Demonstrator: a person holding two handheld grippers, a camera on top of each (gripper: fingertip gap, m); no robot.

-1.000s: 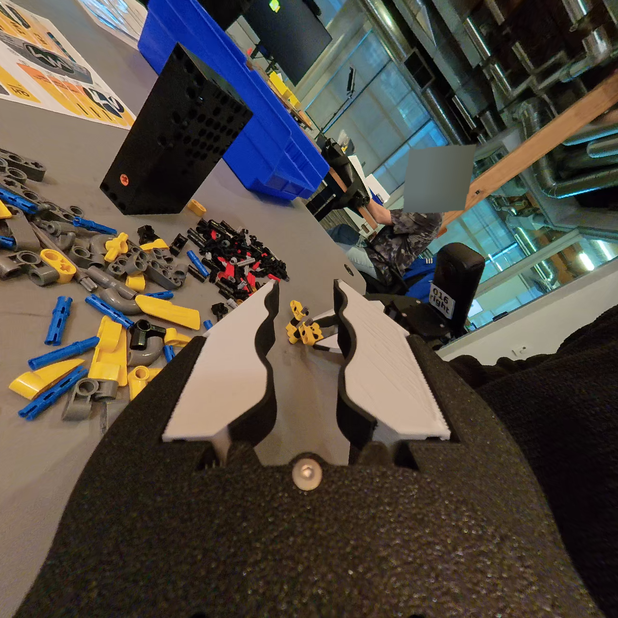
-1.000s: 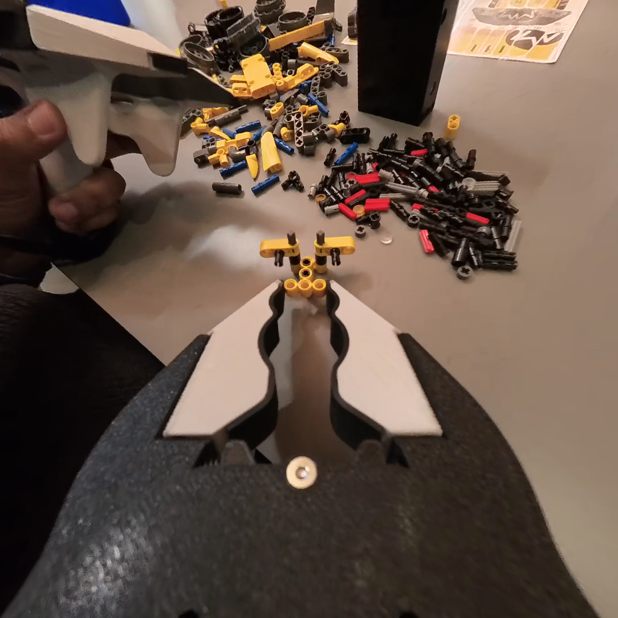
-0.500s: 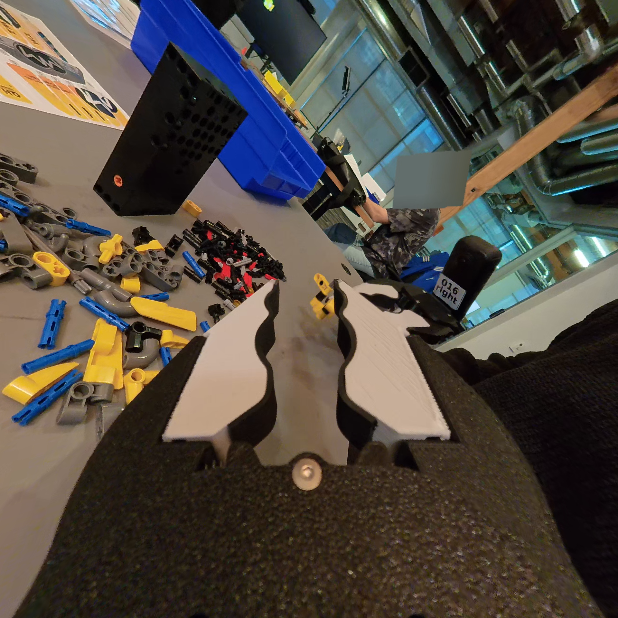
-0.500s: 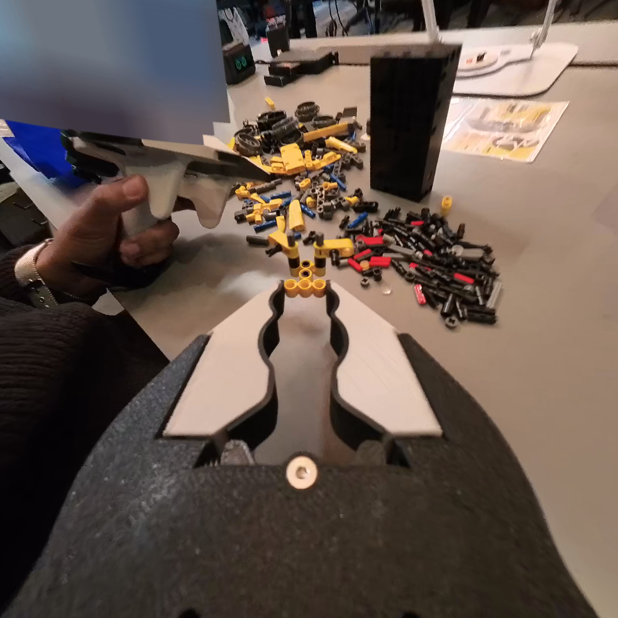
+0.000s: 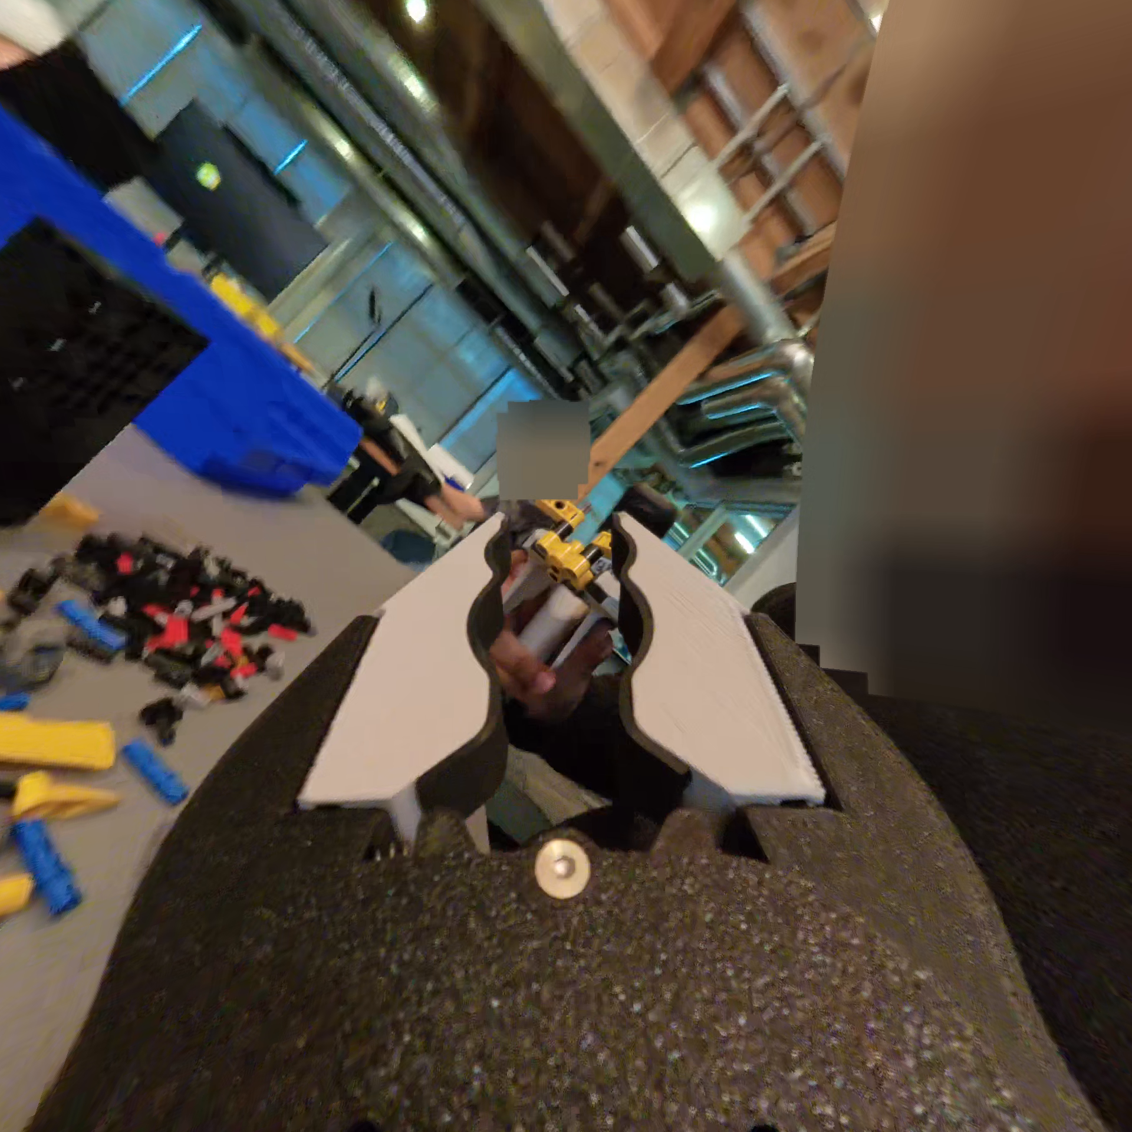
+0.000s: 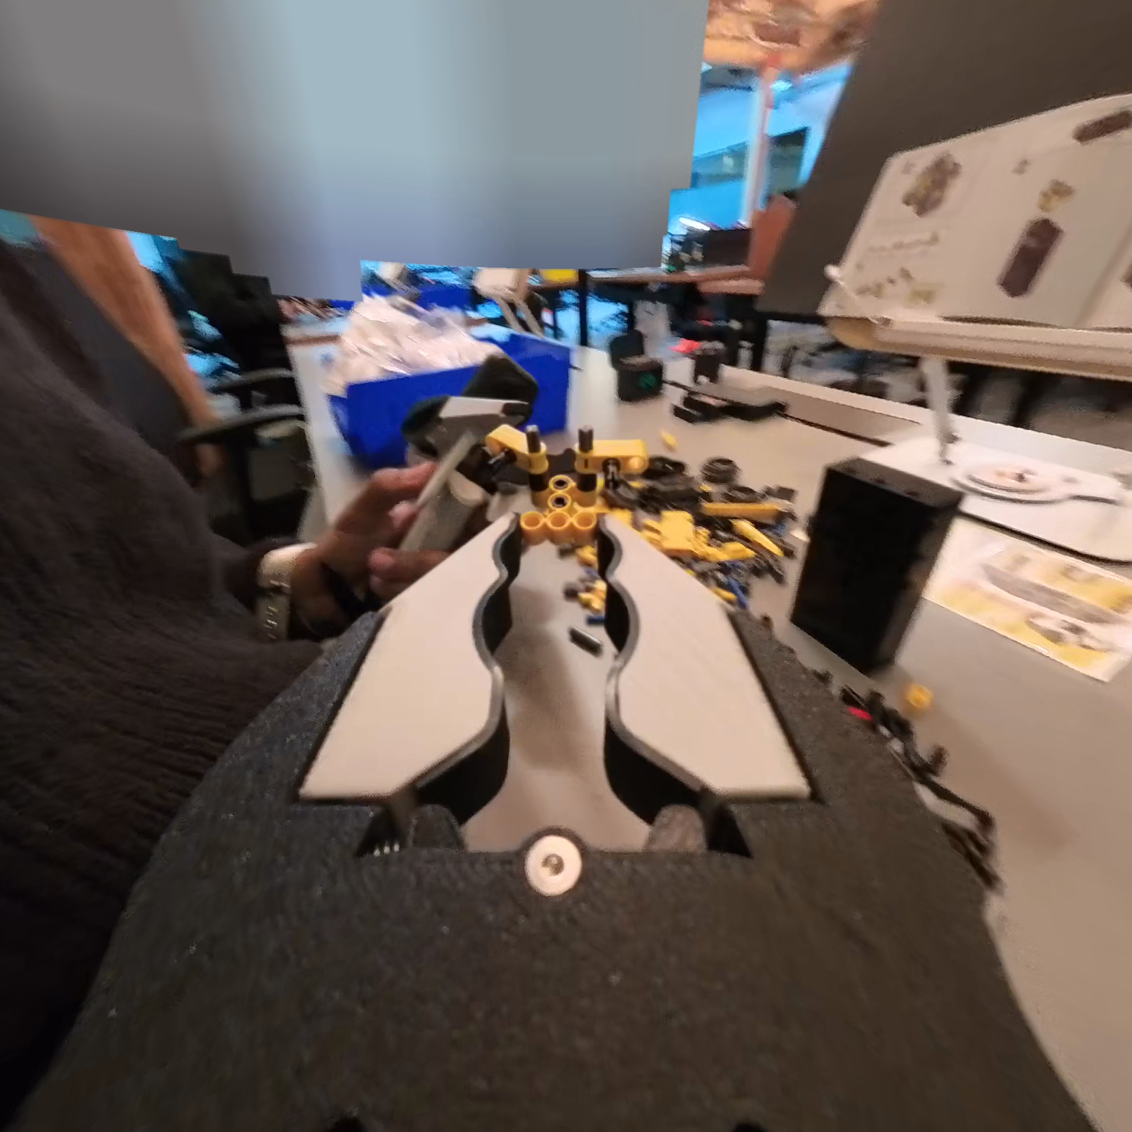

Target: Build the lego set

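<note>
My right gripper [image 6: 558, 527] is shut on the bottom of a small yellow and black Technic assembly [image 6: 560, 490] and holds it in the air above the grey table [image 6: 1011, 827]. My left gripper [image 5: 557, 527] is open. In its view the assembly [image 5: 563, 548] shows between its fingertips, with the right gripper's white fingers [image 5: 551, 612] and a hand behind it. In the right wrist view the left gripper [image 6: 484, 447] sits at the assembly's left arm. I cannot tell whether they touch.
A black perforated block [image 6: 870, 551] stands on the table, with a blue bin [image 6: 453, 392] beyond. Loose yellow, blue, grey, black and red parts [image 5: 184, 618] lie in piles. A printed sheet [image 6: 1041, 606] and a booklet on a stand [image 6: 992, 214] are at right. Across from one pair of fingers to the other is roughly 6 centimetres. The black perforated block [image 6: 870, 551] is about 15 centimetres from both grippers' fingertips. Seen from the left wrist view [image 5: 117, 391] as well.
My right gripper has lifted the yellow assembly off the table. My left gripper has risen and swung toward it, so the assembly now shows between its open fingertips.
</note>
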